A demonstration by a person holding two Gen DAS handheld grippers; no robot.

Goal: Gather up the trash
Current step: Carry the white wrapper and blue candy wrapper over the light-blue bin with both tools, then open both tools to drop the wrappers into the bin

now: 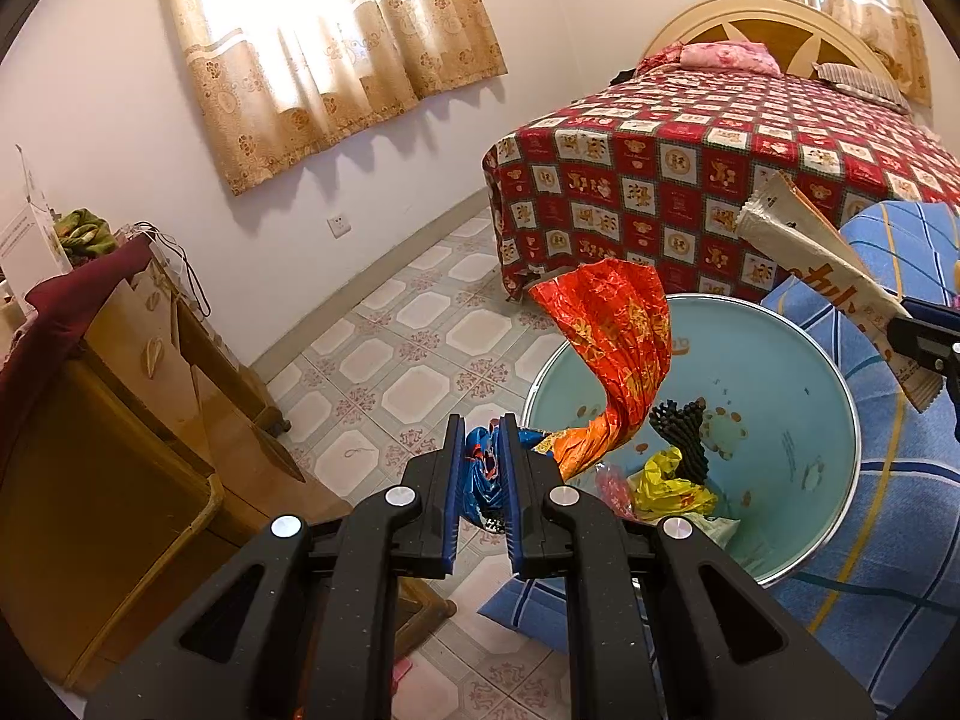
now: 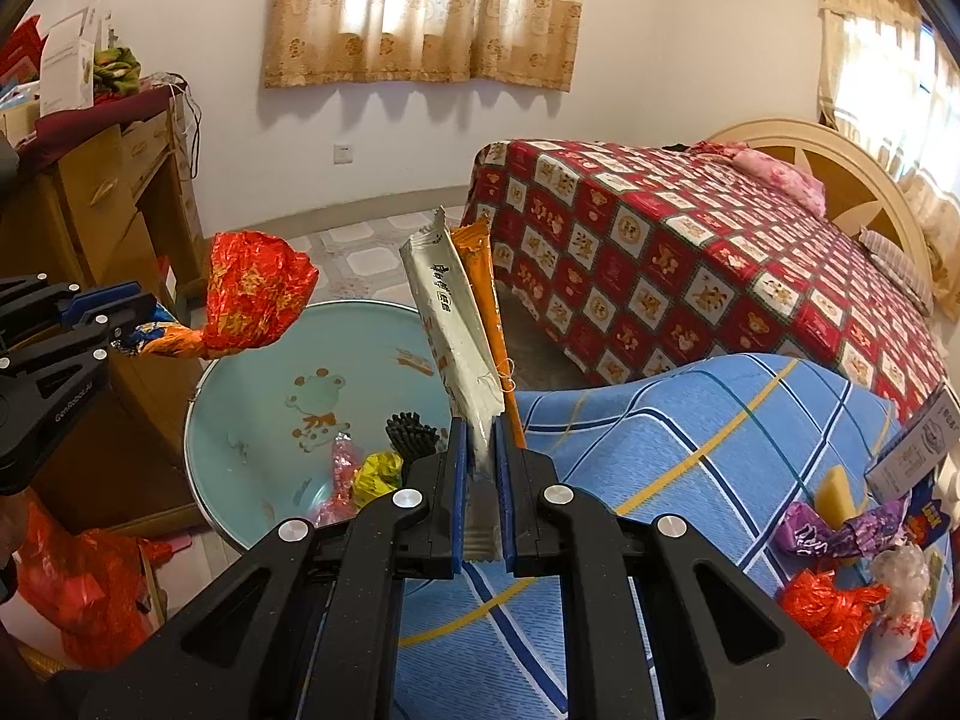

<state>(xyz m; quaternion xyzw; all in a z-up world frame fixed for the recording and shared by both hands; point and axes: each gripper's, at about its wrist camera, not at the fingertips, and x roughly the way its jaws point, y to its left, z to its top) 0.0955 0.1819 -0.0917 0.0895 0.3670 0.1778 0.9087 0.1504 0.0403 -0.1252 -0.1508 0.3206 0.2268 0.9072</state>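
My left gripper [image 1: 481,438] is shut on a red and orange foil wrapper [image 1: 612,354] with a blue end, held over the rim of a light blue basin [image 1: 804,420]. The wrapper also shows in the right wrist view [image 2: 252,294], as does the left gripper [image 2: 141,306]. My right gripper [image 2: 480,432] is shut on a long white and orange snack wrapper [image 2: 447,324], upright beside the basin [image 2: 252,414]. That wrapper also shows in the left wrist view [image 1: 822,264]. The basin holds a yellow wrapper [image 1: 666,480], a pink wrapper [image 2: 342,468] and a black comb-like piece [image 1: 684,432].
A blue plaid cloth [image 2: 690,450] covers the surface under the right gripper, with purple [image 2: 828,534], red [image 2: 828,606] and white [image 2: 900,606] trash at its right. A bed [image 2: 690,240] stands behind. A wooden dresser [image 1: 120,420] stands at the left. A red bag [image 2: 90,588] lies on the floor.
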